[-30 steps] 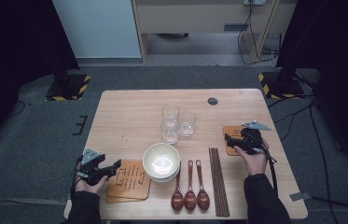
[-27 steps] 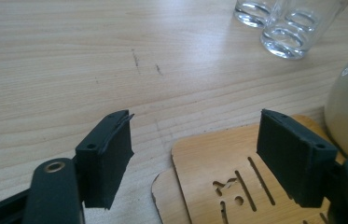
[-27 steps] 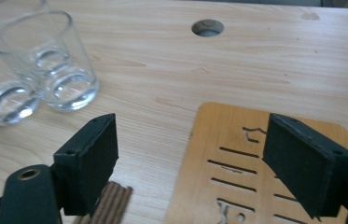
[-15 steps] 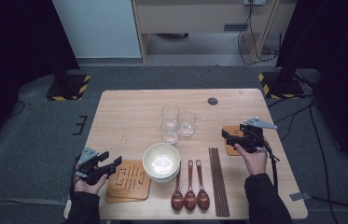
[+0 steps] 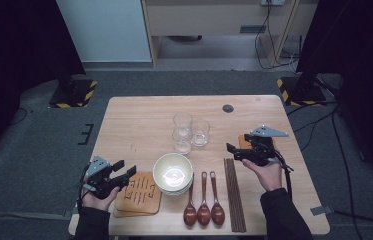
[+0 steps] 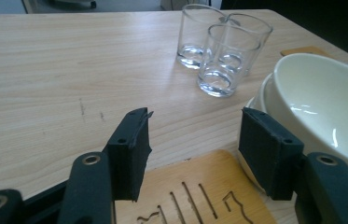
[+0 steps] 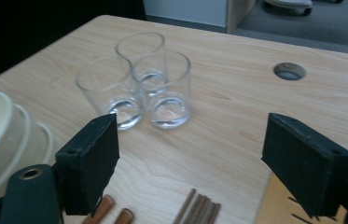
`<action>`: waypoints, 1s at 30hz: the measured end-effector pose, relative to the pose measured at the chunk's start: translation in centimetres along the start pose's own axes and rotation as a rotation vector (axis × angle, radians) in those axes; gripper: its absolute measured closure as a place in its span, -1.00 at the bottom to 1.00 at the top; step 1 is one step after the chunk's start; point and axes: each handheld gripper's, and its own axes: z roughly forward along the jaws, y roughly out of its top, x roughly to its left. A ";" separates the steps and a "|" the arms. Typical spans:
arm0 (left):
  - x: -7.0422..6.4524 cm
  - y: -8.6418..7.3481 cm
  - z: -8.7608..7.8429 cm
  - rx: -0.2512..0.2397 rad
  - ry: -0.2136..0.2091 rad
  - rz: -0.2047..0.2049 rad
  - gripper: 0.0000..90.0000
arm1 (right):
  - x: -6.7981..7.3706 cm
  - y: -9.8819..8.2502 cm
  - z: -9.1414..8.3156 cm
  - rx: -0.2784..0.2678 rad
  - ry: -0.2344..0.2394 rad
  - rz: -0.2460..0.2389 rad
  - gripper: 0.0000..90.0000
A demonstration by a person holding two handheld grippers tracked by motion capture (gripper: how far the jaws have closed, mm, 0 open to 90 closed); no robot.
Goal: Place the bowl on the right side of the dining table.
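High view: the left gripper (image 5: 124,175), at lower left of the frame, hovers over the wooden coasters (image 5: 139,194), its jaws part-way apart, just now narrowing, with nothing between them. The right gripper (image 5: 234,151), right of centre, stands above another coaster (image 5: 244,142) beside the chopsticks (image 5: 235,192); its jaws are wide and empty. Stacked bowls (image 5: 173,172), three spoons (image 5: 204,202) and three glasses (image 5: 190,132) occupy the middle of the counter (image 5: 139,120).
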 end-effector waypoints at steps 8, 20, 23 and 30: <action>-0.8 0.8 0.1 0.017 -0.034 0.012 0.03 | 1.6 0.7 -0.2 -0.017 0.056 -0.023 -0.43; -2.5 3.2 1.8 0.038 -0.088 0.073 0.09 | 4.1 1.8 0.3 -0.036 0.097 -0.076 -0.31; -3.0 3.8 2.1 0.026 -0.106 0.083 0.09 | 5.0 2.1 0.6 -0.036 0.111 -0.096 -0.27; -3.7 4.3 3.2 0.033 -0.130 0.120 0.14 | 6.7 2.5 1.7 -0.012 0.151 -0.122 -0.16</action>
